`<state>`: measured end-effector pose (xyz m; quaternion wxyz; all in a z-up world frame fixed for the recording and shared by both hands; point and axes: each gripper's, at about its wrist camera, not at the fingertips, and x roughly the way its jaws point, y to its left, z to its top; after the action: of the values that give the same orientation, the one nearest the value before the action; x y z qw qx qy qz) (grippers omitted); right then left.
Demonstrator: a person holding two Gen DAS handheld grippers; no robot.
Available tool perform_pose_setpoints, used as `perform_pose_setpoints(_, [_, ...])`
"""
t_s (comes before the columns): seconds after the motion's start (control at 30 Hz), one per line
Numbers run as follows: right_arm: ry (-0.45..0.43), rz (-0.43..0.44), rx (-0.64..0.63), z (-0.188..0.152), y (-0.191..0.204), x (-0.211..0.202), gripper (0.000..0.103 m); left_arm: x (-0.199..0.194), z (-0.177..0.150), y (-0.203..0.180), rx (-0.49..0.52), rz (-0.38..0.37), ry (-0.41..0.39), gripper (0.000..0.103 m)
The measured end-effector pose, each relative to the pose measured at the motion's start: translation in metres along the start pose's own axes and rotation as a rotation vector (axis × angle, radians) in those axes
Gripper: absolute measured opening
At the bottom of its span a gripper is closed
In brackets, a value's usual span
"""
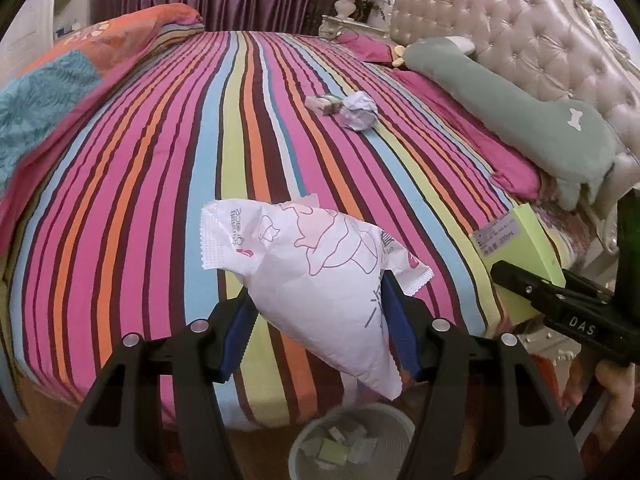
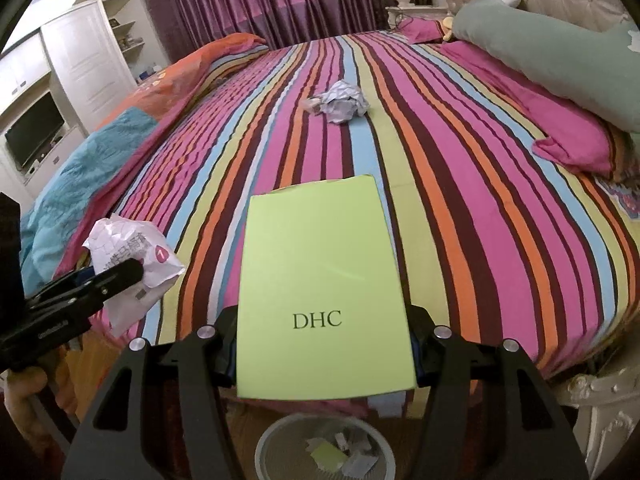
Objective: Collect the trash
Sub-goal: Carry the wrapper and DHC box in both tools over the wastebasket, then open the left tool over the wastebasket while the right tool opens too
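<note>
My left gripper [image 1: 320, 312] is shut on a white plastic wrapper [image 1: 316, 264] with pink drawings, held above a round mesh trash bin [image 1: 356, 444] on the floor by the bed edge. My right gripper [image 2: 322, 344] is shut on a lime-green DHC box [image 2: 320, 292], also above the trash bin [image 2: 324, 448]. Each gripper shows in the other's view: the green box [image 1: 532, 248] at the right, the wrapper [image 2: 132, 264] at the left. A crumpled paper ball [image 1: 360, 111] and a small flattened packet [image 1: 323, 103] lie mid-bed; the ball also shows in the right wrist view [image 2: 343, 101].
The striped bed [image 1: 180, 200] fills both views. A long green pillow [image 1: 520, 108] and tufted headboard [image 1: 540, 24] are at the right. A folded quilt [image 1: 60, 92] lies at the left. A white wardrobe and TV [image 2: 34, 132] stand far left. The bin holds several scraps.
</note>
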<state>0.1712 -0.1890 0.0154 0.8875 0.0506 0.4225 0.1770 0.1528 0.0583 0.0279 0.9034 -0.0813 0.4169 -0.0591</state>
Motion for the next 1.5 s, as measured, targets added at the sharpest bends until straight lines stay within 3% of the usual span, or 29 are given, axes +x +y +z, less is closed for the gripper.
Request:
perform_pose_setpoints(0.33, [0.027, 0.014, -0.014, -0.044, 0.007, -0.021, 0.056, -0.017, -0.057, -0.015, 0.034, -0.027, 0.057, 0.059])
perform_pose_setpoints(0.6, [0.116, -0.001, 0.003, -0.09, 0.004, -0.015, 0.056, -0.008, -0.112, -0.029, 0.077, -0.021, 0.17, 0.059])
perform_pose_setpoints(0.9, [0.305, -0.046, 0.006, -0.135, 0.001, 0.019, 0.056, 0.026, -0.153, -0.033, 0.072, -0.028, 0.312, 0.059])
perform_pose_setpoints(1.23, [0.544, -0.043, 0.15, -0.158, -0.026, 0.066, 0.056, 0.07, -0.18, -0.043, 0.129, -0.008, 0.513, 0.059])
perform_pose_setpoints(1.5, [0.761, -0.021, 0.309, -0.186, -0.047, 0.114, 0.056, 0.114, -0.205, -0.044, 0.13, -0.002, 0.725, 0.059])
